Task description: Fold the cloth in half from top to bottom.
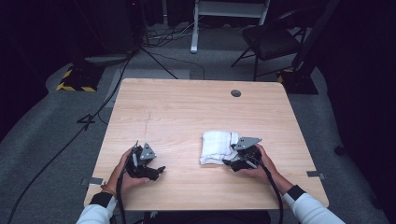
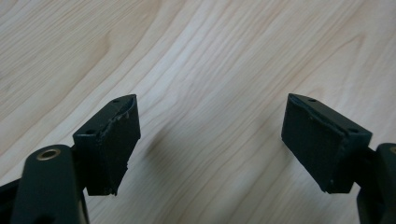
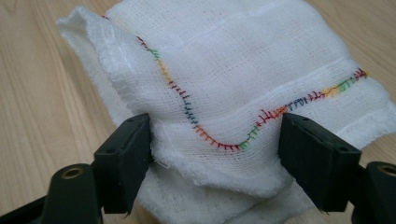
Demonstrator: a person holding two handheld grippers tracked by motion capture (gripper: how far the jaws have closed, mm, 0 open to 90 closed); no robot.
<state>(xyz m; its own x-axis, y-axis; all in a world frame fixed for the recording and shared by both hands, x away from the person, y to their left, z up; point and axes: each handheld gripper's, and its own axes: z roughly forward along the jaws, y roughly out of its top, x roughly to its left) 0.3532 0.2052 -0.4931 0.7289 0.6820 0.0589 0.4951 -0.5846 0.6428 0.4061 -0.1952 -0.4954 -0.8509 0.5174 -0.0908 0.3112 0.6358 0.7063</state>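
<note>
A folded white cloth (image 1: 217, 146) with multicoloured edge stitching lies on the wooden table (image 1: 187, 112), right of centre near the front. My right gripper (image 1: 236, 161) is at the cloth's near right edge, held by a hand. In the right gripper view the cloth (image 3: 233, 70) lies between the spread jaws, its stitched hem running across the gap; my right gripper (image 3: 215, 154) is open around it. My left gripper (image 1: 152, 169) rests at the front left, well apart from the cloth. In the left gripper view my left gripper (image 2: 210, 140) is open over bare wood.
A round grommet hole (image 1: 236, 93) sits near the table's far edge. Beyond the table stand a dark chair (image 1: 273, 42) and a white frame leg (image 1: 194, 28). Cables (image 1: 93, 116) trail across the grey floor at the left.
</note>
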